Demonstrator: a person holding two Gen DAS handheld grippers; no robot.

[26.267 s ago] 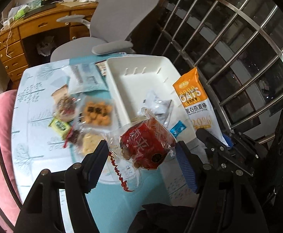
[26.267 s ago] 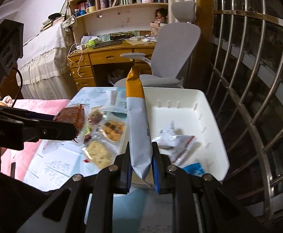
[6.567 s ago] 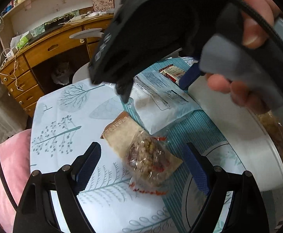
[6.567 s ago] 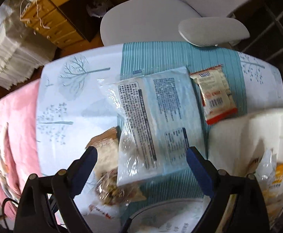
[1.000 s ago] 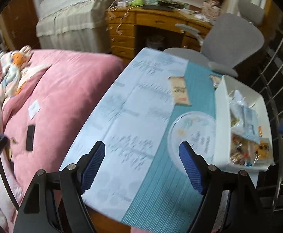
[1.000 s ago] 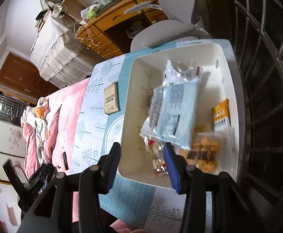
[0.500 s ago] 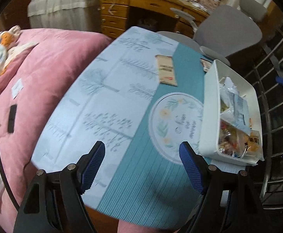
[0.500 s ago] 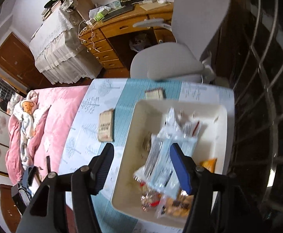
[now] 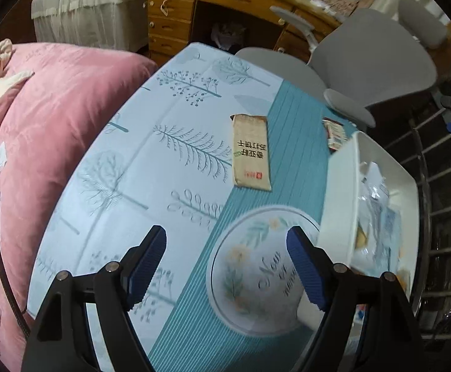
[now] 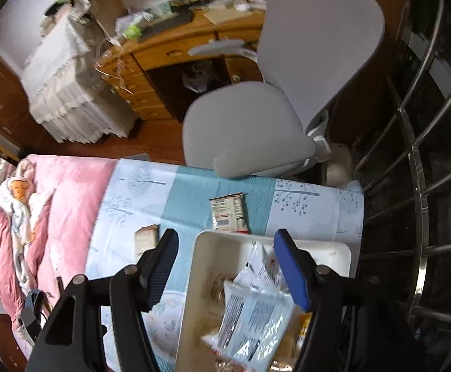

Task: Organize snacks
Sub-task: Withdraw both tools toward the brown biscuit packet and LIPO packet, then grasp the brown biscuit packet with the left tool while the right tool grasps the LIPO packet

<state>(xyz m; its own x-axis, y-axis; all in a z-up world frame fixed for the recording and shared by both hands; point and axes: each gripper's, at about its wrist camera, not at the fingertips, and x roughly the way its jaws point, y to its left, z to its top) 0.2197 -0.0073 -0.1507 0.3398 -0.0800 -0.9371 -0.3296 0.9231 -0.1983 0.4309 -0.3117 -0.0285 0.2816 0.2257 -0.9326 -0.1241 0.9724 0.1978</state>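
Note:
A white bin [image 9: 337, 204] on the table's right side holds several snack packets, with a large clear-and-blue packet [image 10: 253, 319] on top. A tan packet [image 9: 251, 152] lies on the tablecloth left of the bin; it also shows in the right wrist view [image 10: 146, 238]. A small white-and-red packet [image 10: 228, 212] lies beyond the bin's far rim, also seen in the left wrist view [image 9: 333, 131]. My left gripper [image 9: 227, 263] is open and empty above the table's near part. My right gripper [image 10: 225, 263] is open and empty above the bin [image 10: 200, 266].
A grey office chair [image 10: 287, 93] stands at the table's far end, with a wooden desk [image 10: 169, 52] behind it. A pink quilted bed [image 9: 45, 124] borders the table's left side. Metal window bars [image 10: 426, 155] run along the right. A round floral print [image 9: 256, 276] marks the tablecloth.
Both grippers stay open and empty. The left one has come lower and closer to the table. The right one has tilted up toward the table's far end and the chair.

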